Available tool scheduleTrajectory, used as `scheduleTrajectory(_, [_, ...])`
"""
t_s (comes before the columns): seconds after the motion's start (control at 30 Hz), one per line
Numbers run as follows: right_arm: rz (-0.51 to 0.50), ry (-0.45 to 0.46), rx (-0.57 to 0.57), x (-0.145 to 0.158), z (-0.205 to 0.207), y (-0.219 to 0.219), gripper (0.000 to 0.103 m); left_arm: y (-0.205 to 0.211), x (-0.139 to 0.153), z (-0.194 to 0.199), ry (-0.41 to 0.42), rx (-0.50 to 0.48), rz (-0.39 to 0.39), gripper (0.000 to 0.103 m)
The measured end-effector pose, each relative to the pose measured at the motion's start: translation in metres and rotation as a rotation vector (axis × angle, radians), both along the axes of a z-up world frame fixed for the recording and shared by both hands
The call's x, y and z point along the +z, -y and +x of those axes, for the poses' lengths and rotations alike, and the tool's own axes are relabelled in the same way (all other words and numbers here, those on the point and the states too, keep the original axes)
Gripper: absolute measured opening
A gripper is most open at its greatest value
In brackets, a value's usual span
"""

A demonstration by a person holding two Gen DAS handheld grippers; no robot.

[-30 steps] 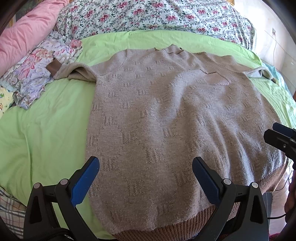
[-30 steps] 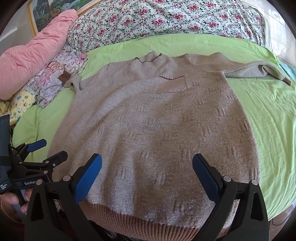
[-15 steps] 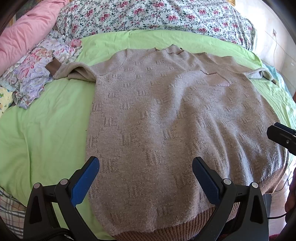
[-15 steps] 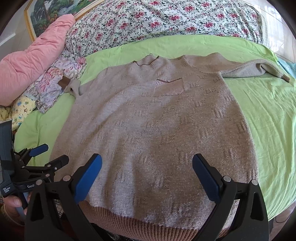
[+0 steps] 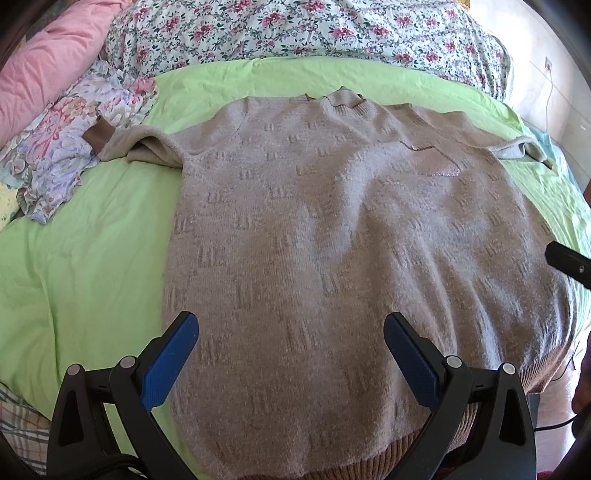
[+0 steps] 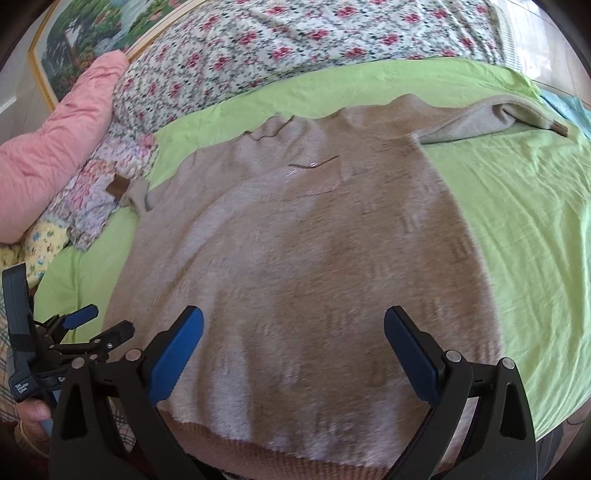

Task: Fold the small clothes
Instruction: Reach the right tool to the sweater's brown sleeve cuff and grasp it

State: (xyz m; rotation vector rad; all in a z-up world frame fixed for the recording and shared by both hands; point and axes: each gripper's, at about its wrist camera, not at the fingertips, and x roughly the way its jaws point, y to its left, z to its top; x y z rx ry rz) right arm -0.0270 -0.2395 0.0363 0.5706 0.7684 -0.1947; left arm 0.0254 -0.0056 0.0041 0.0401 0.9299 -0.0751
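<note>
A beige knit sweater (image 5: 332, 229) lies flat, front up, on the green bed sheet (image 5: 92, 240), hem toward me and sleeves spread out. It also shows in the right wrist view (image 6: 314, 258). My left gripper (image 5: 291, 354) is open and empty above the sweater's lower left part. My right gripper (image 6: 295, 347) is open and empty above the lower middle of the sweater. The left gripper also shows at the left edge of the right wrist view (image 6: 99, 325). A dark tip of the right gripper (image 5: 569, 258) shows at the right edge of the left wrist view.
A pile of floral clothes (image 5: 74, 136) lies at the left, touching the sweater's left cuff. A pink pillow (image 5: 48, 59) and a flowered quilt (image 5: 314, 29) lie at the head of the bed. The right sleeve (image 6: 498, 122) reaches the bed's right edge.
The right gripper has swung right and tilted, so its view is blurred and turned. In the left wrist view the right gripper's tip has slid toward the right edge. The sweater has not moved.
</note>
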Motion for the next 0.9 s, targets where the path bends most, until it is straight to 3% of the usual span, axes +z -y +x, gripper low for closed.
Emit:
scheduleTrajectory(0.17, [0.020,0.010,-0.081,0.001,-0.006,0.039,0.098,0.000,0.004,0.018,-0.008,0.017,0.012,0.101])
scheduleTrajectory(0.33, [0.036,0.014,-0.178,0.001,-0.015,0.094,0.098,-0.006,0.012,0.043,0.003,0.036,-0.027,0.101])
scheduleTrajectory(0.63, [0.137,0.032,-0.418,0.006,-0.033,0.242,0.098,-0.016,0.035,0.098,0.086,0.084,-0.014,0.101])
scheduleTrajectory(0.77, [0.136,0.043,-0.518,0.005,-0.031,0.295,0.098,-0.020,0.038,0.124,0.077,0.105,-0.026,0.101])
scheduleTrajectory(0.83, [0.166,0.051,-0.561,0.001,-0.028,0.320,0.094,-0.020,0.037,0.137,0.073,0.117,-0.020,0.101])
scheduleTrajectory(0.9, [0.203,0.065,-0.586,-0.004,-0.023,0.343,0.081,-0.018,0.033,0.147,0.065,0.127,-0.008,0.101])
